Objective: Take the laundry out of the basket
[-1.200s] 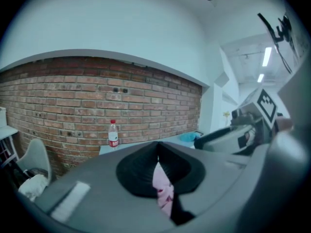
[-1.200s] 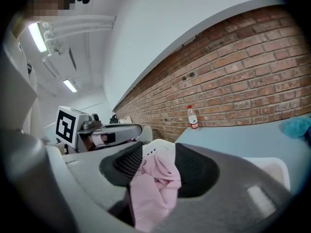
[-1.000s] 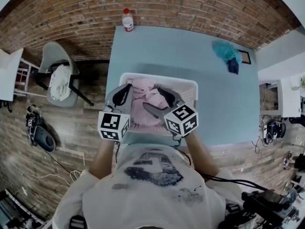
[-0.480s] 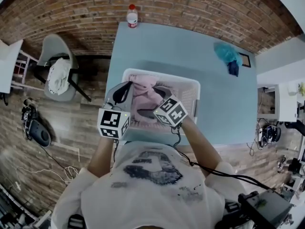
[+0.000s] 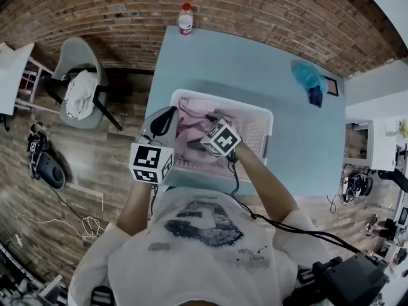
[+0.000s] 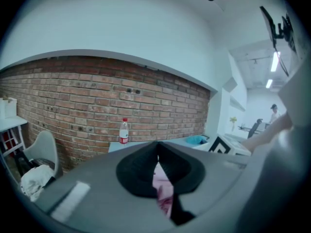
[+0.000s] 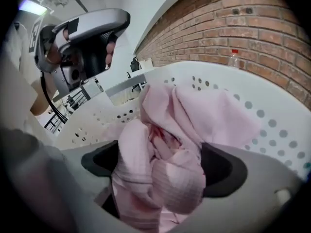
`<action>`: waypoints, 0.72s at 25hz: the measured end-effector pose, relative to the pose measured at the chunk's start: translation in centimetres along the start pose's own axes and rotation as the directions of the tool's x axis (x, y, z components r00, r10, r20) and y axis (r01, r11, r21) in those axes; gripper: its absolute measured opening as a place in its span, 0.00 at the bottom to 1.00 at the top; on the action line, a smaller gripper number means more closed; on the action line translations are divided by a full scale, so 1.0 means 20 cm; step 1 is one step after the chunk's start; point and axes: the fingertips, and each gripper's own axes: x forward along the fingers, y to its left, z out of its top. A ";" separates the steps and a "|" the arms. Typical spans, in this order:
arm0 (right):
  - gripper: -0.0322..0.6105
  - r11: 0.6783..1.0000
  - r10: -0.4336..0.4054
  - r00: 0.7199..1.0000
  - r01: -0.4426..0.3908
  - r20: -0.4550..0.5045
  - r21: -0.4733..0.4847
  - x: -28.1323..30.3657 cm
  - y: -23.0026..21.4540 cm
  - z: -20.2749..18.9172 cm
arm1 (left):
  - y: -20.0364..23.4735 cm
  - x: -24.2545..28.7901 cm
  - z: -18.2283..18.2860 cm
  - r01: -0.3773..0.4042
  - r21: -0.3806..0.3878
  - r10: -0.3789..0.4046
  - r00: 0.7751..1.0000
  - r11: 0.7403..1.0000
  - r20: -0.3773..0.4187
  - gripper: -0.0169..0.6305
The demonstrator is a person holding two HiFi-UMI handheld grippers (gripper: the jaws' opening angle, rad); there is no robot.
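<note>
Left gripper [image 5: 167,117]: jaws closed together, empty, at left rim of basket [image 5: 224,101]. Better kept clear of cloth.

Pink laundry [image 5: 191,134] heaped in basket on table [image 5: 217,56].

Right gripper [image 7: 158,165]: jaws just opened wide, cloth bunch between pads, not yet pinched. Advice: push deeper, clamp thick fold, lift straight up.

The basket [image 5: 258,132] walls in the laundry [image 5: 194,123]; its top is open.

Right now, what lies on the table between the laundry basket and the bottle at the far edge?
Nothing. The head view shows only bare blue table between the basket and the bottle.
</note>
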 end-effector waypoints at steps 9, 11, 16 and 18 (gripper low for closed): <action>0.90 0.998 -0.010 0.999 0.013 -0.051 0.055 0.19 -0.03 -0.08 | 0.05 -0.01 -0.01 -0.006 -0.014 0.006 1.000 1.000 0.000 0.01; 0.90 0.999 -0.009 0.999 0.011 -0.048 0.052 0.20 -0.03 -0.07 | 0.07 -0.02 -0.01 -0.007 -0.020 0.007 1.000 1.000 -0.002 0.01; 0.90 0.996 0.001 0.999 0.003 -0.041 0.093 0.23 -0.06 -0.08 | 0.08 0.00 -0.01 0.005 -0.021 -0.005 1.000 1.000 -0.002 0.01; 0.90 0.995 -0.014 0.998 0.019 -0.054 0.096 0.23 -0.08 -0.10 | 0.08 0.00 -0.01 0.009 -0.018 -0.009 1.000 1.000 -0.004 0.01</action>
